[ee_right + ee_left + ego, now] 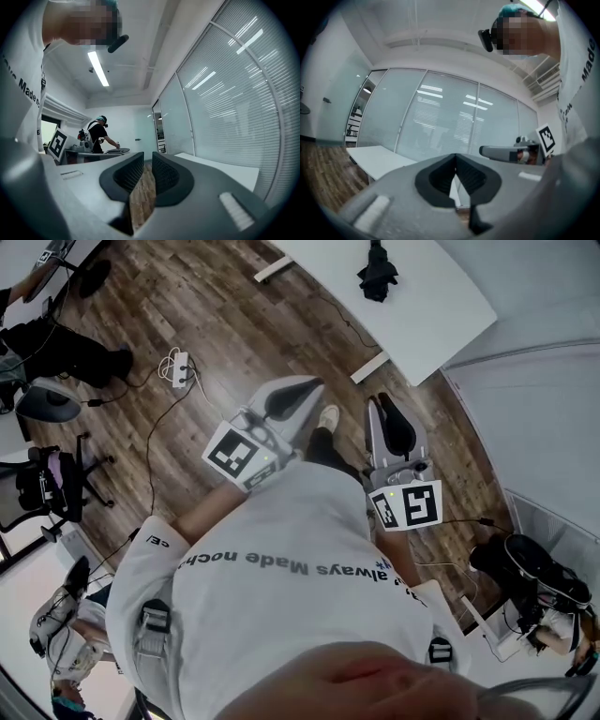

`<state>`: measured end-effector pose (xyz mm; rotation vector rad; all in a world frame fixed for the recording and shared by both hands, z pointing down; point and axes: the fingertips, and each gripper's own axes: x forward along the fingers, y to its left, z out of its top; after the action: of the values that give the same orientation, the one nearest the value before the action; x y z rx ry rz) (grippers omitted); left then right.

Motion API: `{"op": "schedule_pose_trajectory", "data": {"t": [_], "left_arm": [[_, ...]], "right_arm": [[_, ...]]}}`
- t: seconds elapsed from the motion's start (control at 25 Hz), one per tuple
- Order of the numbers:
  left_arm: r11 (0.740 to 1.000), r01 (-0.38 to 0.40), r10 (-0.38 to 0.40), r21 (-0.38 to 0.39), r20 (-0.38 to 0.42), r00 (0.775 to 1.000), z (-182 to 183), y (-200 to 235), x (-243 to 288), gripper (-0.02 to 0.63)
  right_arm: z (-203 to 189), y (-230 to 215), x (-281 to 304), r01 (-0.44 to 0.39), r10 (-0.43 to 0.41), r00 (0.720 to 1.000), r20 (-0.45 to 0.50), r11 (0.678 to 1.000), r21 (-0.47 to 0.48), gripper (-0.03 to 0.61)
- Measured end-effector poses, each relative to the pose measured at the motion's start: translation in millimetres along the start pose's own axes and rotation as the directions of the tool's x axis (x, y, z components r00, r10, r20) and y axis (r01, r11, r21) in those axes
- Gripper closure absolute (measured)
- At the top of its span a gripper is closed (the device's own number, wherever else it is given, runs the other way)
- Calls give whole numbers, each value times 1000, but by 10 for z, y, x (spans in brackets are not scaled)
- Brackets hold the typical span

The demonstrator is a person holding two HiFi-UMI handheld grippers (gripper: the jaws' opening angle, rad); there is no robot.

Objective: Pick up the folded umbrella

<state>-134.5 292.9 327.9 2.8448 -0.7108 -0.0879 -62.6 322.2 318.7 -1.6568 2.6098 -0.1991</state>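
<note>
Shows a black folded umbrella (pixel 378 273) lying bunched up on the white table (pixel 441 306), well apart from both tools. Holds left gripper (pixel 455 157) and right gripper (pixel 147 159) level, side by side, jaws together, nothing inside.

The place is an open-plan office, fitted out plainly as a work room. Full-height glass partition walls (pixel 234 93) with slatted blinds line one side, under a white ceiling with a long strip light (pixel 98 68). The floor (pixel 234 315) is dark wood-look plank. A long white surface (pixel 431 306) on white legs stands near the glazing. Black swivel office chairs (pixel 52 486) stand at the left, and a white power strip (pixel 179 367) with trailing cables lies on the planks. A black bag (pixel 530 568) sits on the floor at the right. Farther off, another person (pixel 97 133) in head-worn gear bends over a second surface (pixel 105 152)
</note>
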Motion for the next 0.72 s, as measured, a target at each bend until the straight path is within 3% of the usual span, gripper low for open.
{"op": "schedule_pose_trajectory", "data": {"t": [0.4,0.72], "left_arm": [[1000,-7,7,27,5,1000,217,605,1737,614],[999,-29,29,24,3,1000,204,930,2503,614]], "right_arm": [[282,-1682,671,-5,5,1000,-2,1000,-22,522],[310,-2415,1037,-26,25,999,-19,999,-29,523]]}}
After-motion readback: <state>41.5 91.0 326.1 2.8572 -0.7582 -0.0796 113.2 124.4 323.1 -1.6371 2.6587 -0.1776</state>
